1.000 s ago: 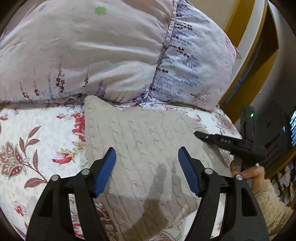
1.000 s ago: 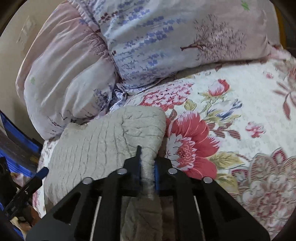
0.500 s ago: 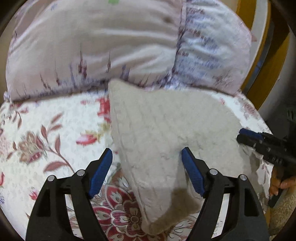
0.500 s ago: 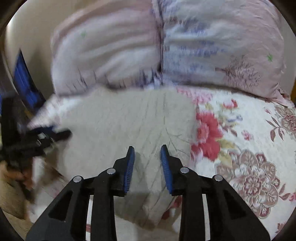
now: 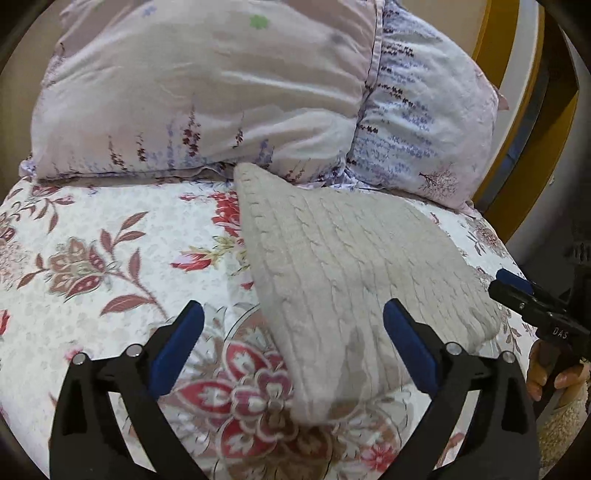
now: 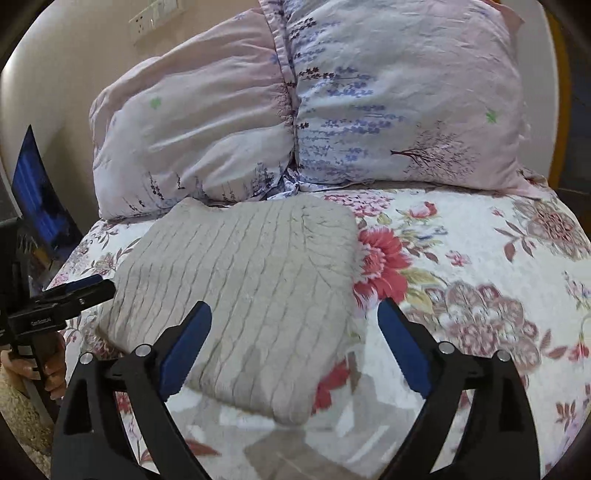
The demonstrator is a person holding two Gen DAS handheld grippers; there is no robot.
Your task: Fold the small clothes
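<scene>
Your right gripper [image 6: 293, 343] lets go of the grey knit [image 6: 251, 280], jaws opening above it; your left gripper [image 5: 293, 345] opens wider too.

A floral bedspread [image 5: 92, 266] is covering the bed and spreading out under and ahead of the fingers in both wrist views, its red and brown blossoms showing between and to either side of them. Two pillows are lying side by side well beyond the fingers at the head of the bed: a pale pink pillow [image 5: 207, 92] printed with small sprigs, and a lavender-print pillow [image 5: 417, 129] touching it along a gathered seam. In the right wrist view, a white wall switch plate [image 6: 157, 14] is sitting on the beige wall above the pillows, and a blue-lit screen [image 6: 40, 199] is glowing far off to the left of the fingers. In the left wrist view, a yellow wooden frame [image 5: 517, 122] is standing beyond the pillows, up and to the right.
</scene>
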